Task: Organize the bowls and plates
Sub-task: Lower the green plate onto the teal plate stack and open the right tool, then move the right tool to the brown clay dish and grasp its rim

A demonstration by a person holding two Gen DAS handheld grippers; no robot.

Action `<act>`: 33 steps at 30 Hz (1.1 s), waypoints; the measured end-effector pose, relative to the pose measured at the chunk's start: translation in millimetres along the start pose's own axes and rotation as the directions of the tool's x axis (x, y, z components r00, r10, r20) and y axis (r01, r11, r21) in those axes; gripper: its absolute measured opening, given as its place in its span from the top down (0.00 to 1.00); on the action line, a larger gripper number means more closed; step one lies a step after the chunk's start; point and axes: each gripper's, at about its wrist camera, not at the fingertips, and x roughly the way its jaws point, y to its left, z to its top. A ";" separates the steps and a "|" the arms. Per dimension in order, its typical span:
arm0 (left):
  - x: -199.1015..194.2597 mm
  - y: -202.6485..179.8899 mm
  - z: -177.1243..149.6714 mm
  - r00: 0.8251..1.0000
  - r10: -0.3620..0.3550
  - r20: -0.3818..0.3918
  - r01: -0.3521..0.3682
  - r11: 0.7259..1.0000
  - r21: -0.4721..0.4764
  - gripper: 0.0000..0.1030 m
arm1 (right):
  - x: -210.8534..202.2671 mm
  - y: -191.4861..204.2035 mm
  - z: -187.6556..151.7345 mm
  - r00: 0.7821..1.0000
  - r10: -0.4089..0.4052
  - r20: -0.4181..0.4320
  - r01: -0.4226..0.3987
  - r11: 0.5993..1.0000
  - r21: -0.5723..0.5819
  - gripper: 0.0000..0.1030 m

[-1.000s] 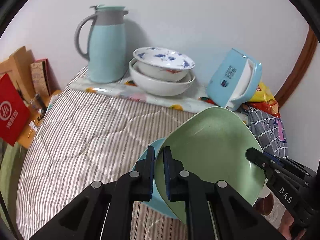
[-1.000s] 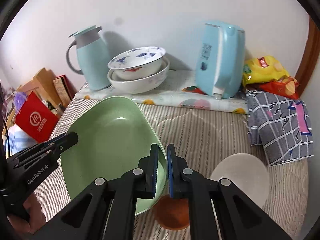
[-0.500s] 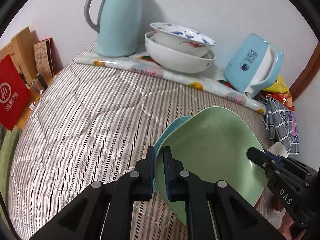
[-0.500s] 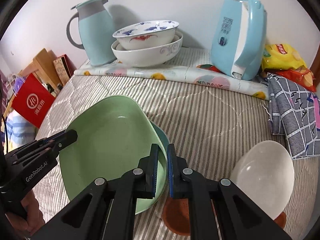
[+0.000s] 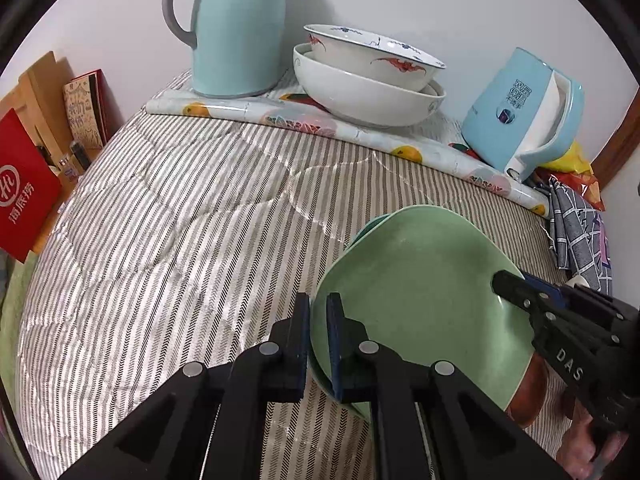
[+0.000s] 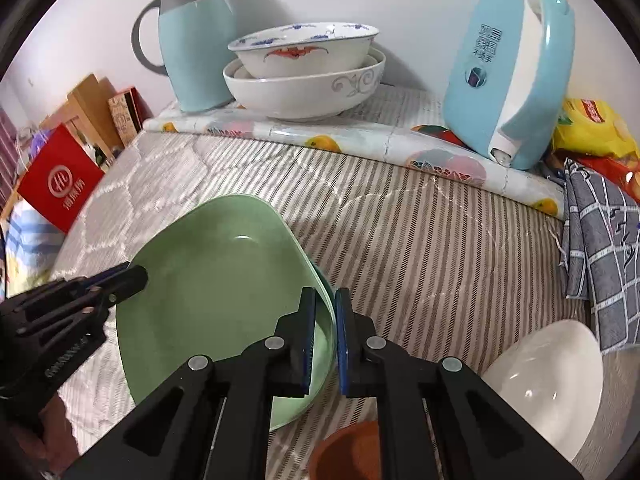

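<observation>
Two readable marks: "DAS" on right tool (image 5: 508,282), "GenRobot.AI" illegible.

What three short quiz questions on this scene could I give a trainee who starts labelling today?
1. True or false: both grippers are shut on the green plate.
2. Which dish sits inside the large white bowl: A a patterned bowl, B a cup, C a lid?
3. What colour is the plate edge showing under the green plate?

Key: 1 true, the left gripper and right gripper pinch opposite rims. 2 A, the patterned bowl. 3 Teal, the teal plate.
</observation>
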 end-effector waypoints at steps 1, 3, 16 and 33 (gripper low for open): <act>0.5 -0.7 -0.1 1.000 0.007 0.002 -0.007 1.000 0.002 0.91 | 0.7 0.1 0.5 1.000 0.001 0.002 -0.001 1.000 -0.001 0.90; 0.1 -1.1 -0.7 1.000 0.014 0.002 -0.014 1.000 0.004 0.91 | 2.4 0.3 2.2 1.000 0.009 0.004 -0.009 1.000 -0.004 0.90; -7.1 1.5 -6.1 1.000 0.000 -0.022 0.000 1.000 0.006 0.91 | -21.3 -1.3 -13.4 0.999 -0.003 0.046 0.001 0.999 0.035 0.66; -74.9 -9.2 -20.3 0.985 -0.160 0.071 0.156 0.986 0.055 0.76 | -98.4 -13.0 -64.2 0.990 -0.069 0.121 0.052 0.989 0.137 0.62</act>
